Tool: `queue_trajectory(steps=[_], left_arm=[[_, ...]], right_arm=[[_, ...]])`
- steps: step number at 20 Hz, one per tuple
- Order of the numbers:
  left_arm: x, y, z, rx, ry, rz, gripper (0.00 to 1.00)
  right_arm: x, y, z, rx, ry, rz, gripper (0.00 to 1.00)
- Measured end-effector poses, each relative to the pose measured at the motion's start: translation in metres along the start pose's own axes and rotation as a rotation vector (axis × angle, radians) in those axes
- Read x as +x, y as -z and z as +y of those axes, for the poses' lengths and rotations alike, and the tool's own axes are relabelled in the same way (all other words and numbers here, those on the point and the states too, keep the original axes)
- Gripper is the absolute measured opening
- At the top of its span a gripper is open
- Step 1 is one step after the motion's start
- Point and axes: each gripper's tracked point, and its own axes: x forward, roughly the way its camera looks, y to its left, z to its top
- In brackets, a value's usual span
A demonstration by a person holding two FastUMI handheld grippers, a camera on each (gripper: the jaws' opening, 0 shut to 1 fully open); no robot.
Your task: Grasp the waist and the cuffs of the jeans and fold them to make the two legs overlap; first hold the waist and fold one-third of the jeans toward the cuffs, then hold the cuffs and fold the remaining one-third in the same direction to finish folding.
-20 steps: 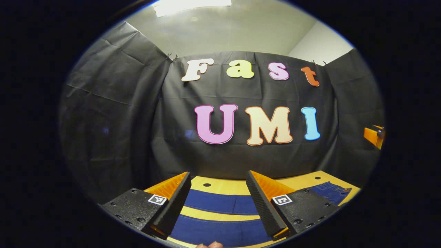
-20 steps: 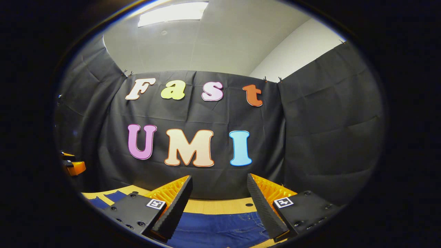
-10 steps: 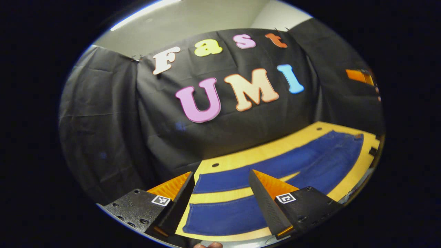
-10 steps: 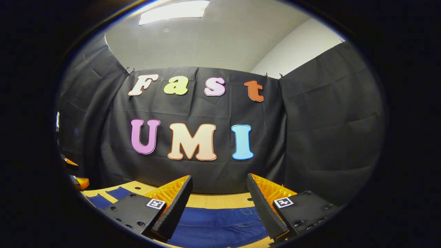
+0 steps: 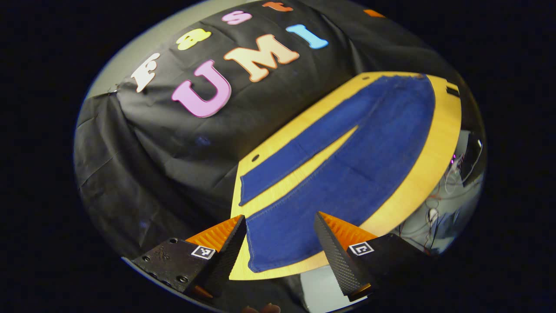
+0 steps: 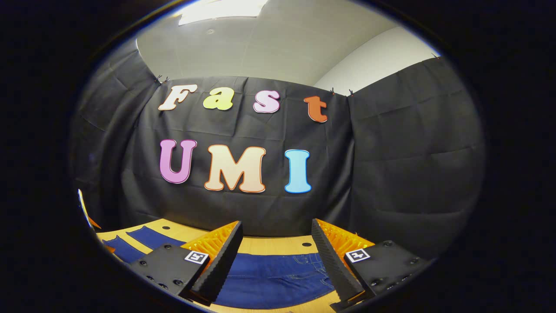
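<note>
Jeans lie flat on the worktop, legs apart. Left hand-held gripper, spread, hangs above the near cuff; right hand-held gripper, spread, above the waist (pinch both layers' edges squarely).

- Black cloth hangs creased around the booth, clipped at the seams.
- A pale wall and ceiling rise above, a ceiling light glowing.
- The wooden table has small holes; cables tangle beyond its edge.
</note>
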Motion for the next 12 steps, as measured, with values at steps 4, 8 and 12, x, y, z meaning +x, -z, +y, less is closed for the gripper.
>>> queue_trajectory(steps=[4,8,12], left_arm=[[0.012,0.033,-0.014,0.166,0.051,0.084,0.95],[0.013,0.049,-0.015,0.330,0.089,0.117,0.95],[0.029,0.074,-0.033,0.435,0.167,0.176,0.95]], right_arm=[[-0.008,0.007,-0.010,-0.027,0.025,0.013,0.98],[-0.015,0.017,-0.023,-0.040,0.057,0.037,0.98],[-0.020,0.025,-0.039,-0.048,0.096,0.057,0.98]])
